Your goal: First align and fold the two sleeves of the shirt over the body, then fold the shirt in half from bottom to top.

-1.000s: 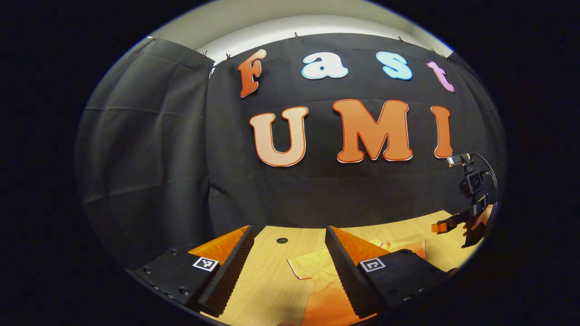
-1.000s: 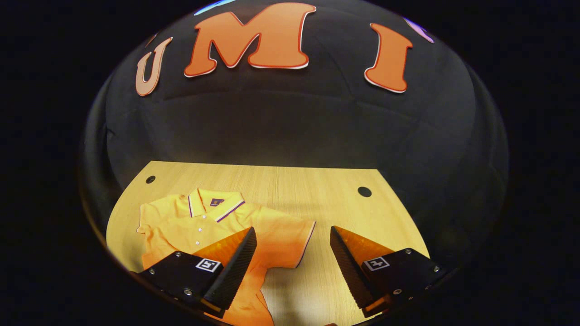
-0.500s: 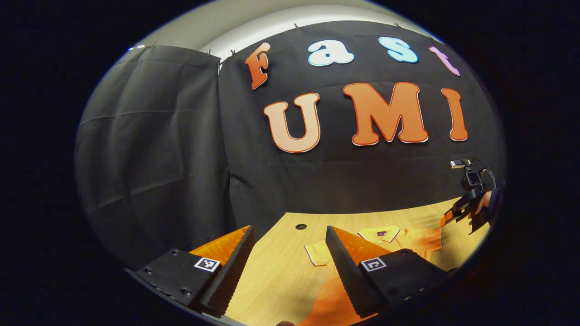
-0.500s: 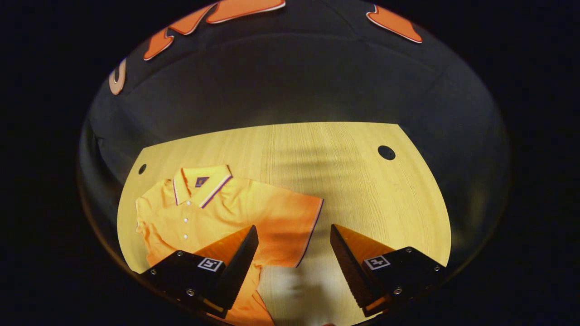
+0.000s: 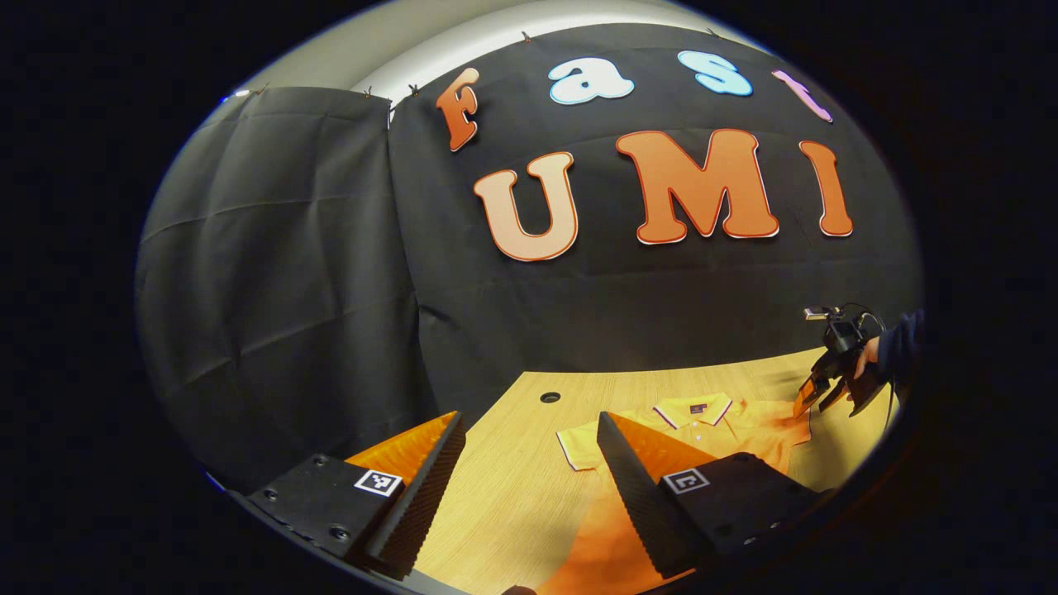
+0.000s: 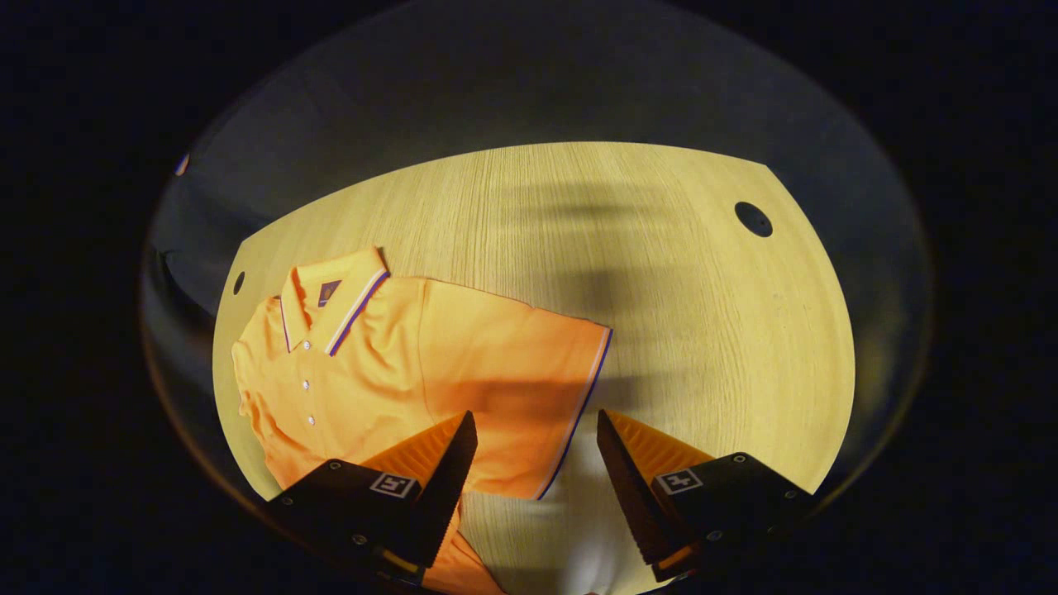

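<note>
Shirt [image 6: 397, 364]: lay flat on worktop [image 6: 678, 281].
Right gripper [image 6: 536, 450]: fingers wide apart, empty, straddling sleeve hem.
Left gripper [image 5: 529, 475]: fingers wide apart, empty.

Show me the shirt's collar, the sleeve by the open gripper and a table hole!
collar [image 6: 331, 302]: right gripper view, striped flap.
sleeve [image 6: 529, 388]: right gripper view, middle.
table hole [image 6: 753, 219]: right gripper view, dark centre.

shirt [image 6: 463, 364]: orange
collar [image 6: 335, 293]: orange, white and purple edge stripes
sleeve hem [image 6: 579, 413]: white-purple trim
buttons [image 6: 307, 385]: white
table [image 6: 661, 273]: light wood grain
</note>
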`<state>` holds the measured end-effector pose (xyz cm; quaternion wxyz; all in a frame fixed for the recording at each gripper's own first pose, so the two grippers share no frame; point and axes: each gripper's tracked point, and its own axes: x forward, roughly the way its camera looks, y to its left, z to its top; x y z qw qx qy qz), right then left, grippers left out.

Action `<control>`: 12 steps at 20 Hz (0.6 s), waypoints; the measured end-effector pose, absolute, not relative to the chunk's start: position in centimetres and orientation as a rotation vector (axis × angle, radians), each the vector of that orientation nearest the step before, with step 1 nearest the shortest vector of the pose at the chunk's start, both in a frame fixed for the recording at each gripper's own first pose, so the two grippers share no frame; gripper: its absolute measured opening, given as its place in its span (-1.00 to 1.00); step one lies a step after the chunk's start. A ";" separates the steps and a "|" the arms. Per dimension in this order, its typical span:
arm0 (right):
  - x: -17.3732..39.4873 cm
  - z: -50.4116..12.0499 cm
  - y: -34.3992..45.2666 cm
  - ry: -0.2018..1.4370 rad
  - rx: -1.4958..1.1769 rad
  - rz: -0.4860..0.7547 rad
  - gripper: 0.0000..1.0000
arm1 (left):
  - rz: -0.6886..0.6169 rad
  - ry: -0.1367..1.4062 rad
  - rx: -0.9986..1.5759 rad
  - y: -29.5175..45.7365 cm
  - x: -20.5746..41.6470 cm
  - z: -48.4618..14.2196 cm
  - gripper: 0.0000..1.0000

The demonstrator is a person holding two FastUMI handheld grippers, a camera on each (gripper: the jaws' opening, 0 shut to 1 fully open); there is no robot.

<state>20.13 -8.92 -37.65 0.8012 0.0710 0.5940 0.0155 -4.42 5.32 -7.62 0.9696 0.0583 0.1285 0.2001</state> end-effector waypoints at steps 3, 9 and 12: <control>20.2 -39.4 -9.0 1.319 0.128 0.015 0.66 | 0.405 0.268 0.113 5.1 -4.5 -8.0 0.98; 20.5 -40.1 -9.3 1.355 0.094 -0.023 0.37 | 0.426 0.287 0.101 5.8 -4.7 -8.7 0.98; 20.7 -40.2 -9.1 1.340 0.105 0.002 -0.54 | 0.421 0.296 0.074 5.8 -4.2 -9.1 0.97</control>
